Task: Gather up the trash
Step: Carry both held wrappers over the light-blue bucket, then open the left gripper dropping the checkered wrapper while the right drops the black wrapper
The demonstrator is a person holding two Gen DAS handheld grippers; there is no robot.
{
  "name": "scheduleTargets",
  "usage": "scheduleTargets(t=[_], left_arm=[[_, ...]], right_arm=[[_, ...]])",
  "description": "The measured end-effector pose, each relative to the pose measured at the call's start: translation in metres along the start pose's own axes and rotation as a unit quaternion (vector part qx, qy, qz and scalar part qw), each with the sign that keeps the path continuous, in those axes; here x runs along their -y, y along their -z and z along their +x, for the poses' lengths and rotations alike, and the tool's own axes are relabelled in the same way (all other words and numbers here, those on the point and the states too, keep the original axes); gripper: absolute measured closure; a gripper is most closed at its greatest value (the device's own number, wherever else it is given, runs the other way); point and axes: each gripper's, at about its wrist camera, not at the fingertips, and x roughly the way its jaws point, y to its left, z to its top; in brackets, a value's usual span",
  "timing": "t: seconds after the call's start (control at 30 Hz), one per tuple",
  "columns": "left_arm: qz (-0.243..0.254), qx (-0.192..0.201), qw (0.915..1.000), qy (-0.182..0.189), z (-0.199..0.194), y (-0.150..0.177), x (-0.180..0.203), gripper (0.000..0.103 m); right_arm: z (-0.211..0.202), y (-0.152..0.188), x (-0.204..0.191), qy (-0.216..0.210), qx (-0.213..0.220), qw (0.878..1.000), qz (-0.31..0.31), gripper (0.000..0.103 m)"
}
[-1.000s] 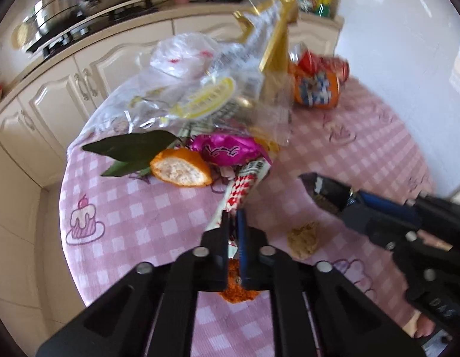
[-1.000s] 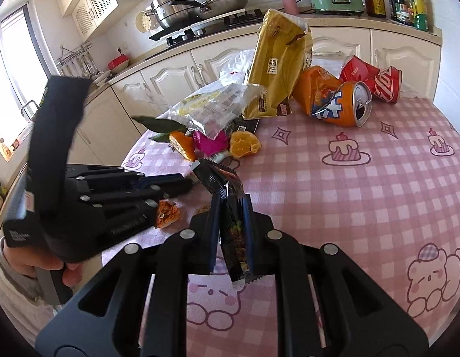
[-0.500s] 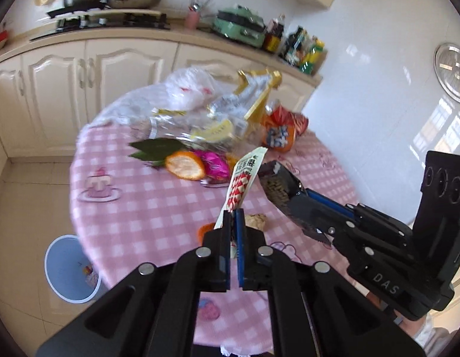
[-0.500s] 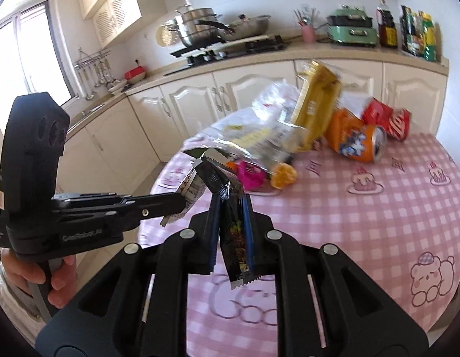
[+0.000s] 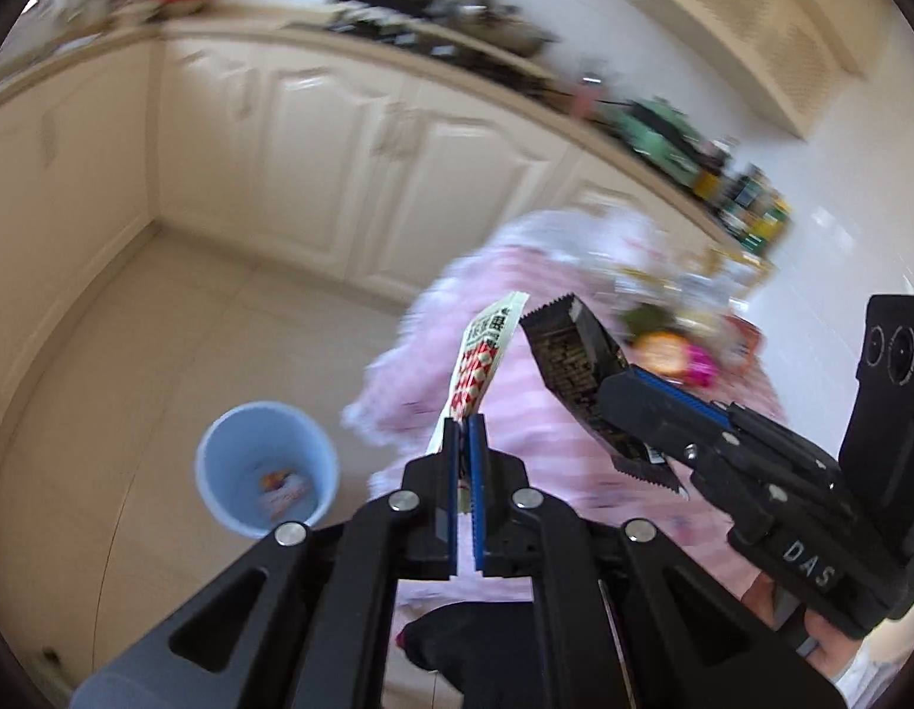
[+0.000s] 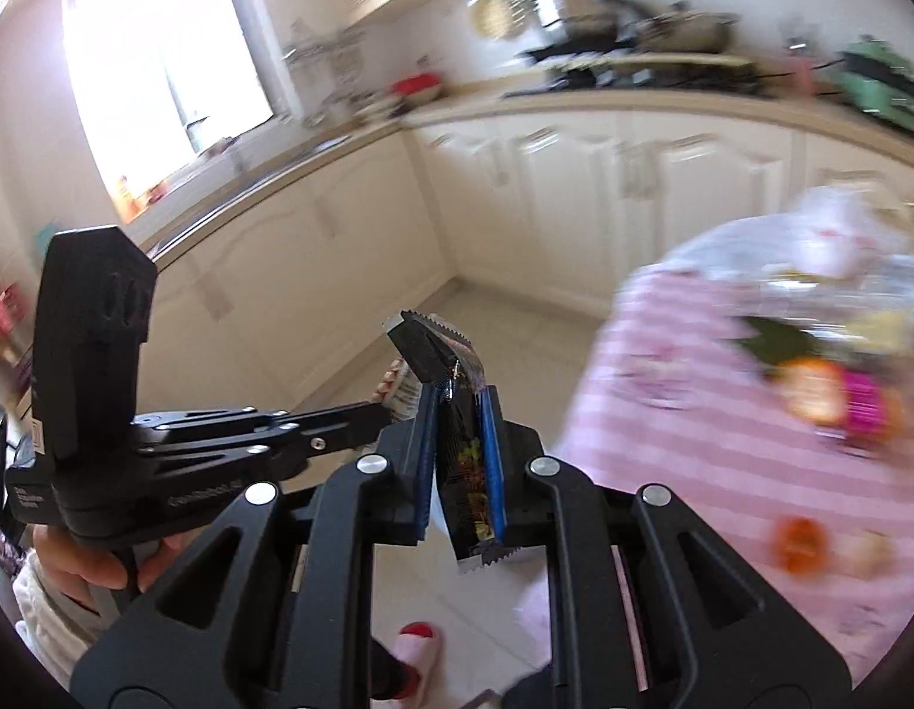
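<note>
My left gripper (image 5: 464, 422) is shut on a red-and-white snack wrapper (image 5: 485, 351) that sticks up from its tips. My right gripper (image 6: 459, 396) is shut on a black snack wrapper (image 6: 465, 449), seen again at the right of the left wrist view as the black wrapper (image 5: 575, 354). Both are off the table's edge, over the floor. A light blue trash bin (image 5: 267, 467) stands on the floor below and left of the left gripper, with some wrappers inside. In the right wrist view the left gripper (image 6: 392, 402) lies just left of mine.
The round table with a pink checked cloth (image 6: 722, 413) holds orange peel (image 6: 811, 393), a pink wrapper (image 6: 864, 407), leaves and plastic bags. Cream kitchen cabinets (image 5: 338, 136) run behind. A person's slippered foot (image 6: 418, 644) stands on the beige tiled floor.
Both grippers have swung left, away from the table top and out over the floor, each carrying its wrapper. The blue bin has come closer and more central in the left wrist view.
</note>
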Motion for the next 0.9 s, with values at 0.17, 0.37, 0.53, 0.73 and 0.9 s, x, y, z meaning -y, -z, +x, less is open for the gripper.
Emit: scheduleTargets(t=[0.17,0.37,0.53,0.73,0.9], left_arm=[[-0.052,-0.023,0.9974,-0.044,0.021,0.0,-0.071,0.1],[-0.111,-0.065,0.99,-0.057,0.075,-0.006,-0.138,0.1],[-0.132,-0.09,0.9859,-0.049,0.131,-0.025,-0.159,0.1],[-0.15,-0.091,0.9833,-0.05,0.164,-0.04,-0.162,0.071],[-0.175,-0.076,0.9789,-0.072,0.166,-0.036,-0.175,0.044]], right_arm=[[0.09,0.001,-0.027,-0.018,-0.051,0.998,-0.012,0.088],[0.171,0.001,-0.017,-0.003,-0.096,0.995,0.005,0.088],[0.204,0.002,0.0,0.025,-0.105,0.994,0.013,0.088],[0.222,0.008,0.02,0.037,-0.111,0.992,0.038,0.088],[0.233,0.013,0.03,0.039,-0.122,0.99,0.053,0.088]])
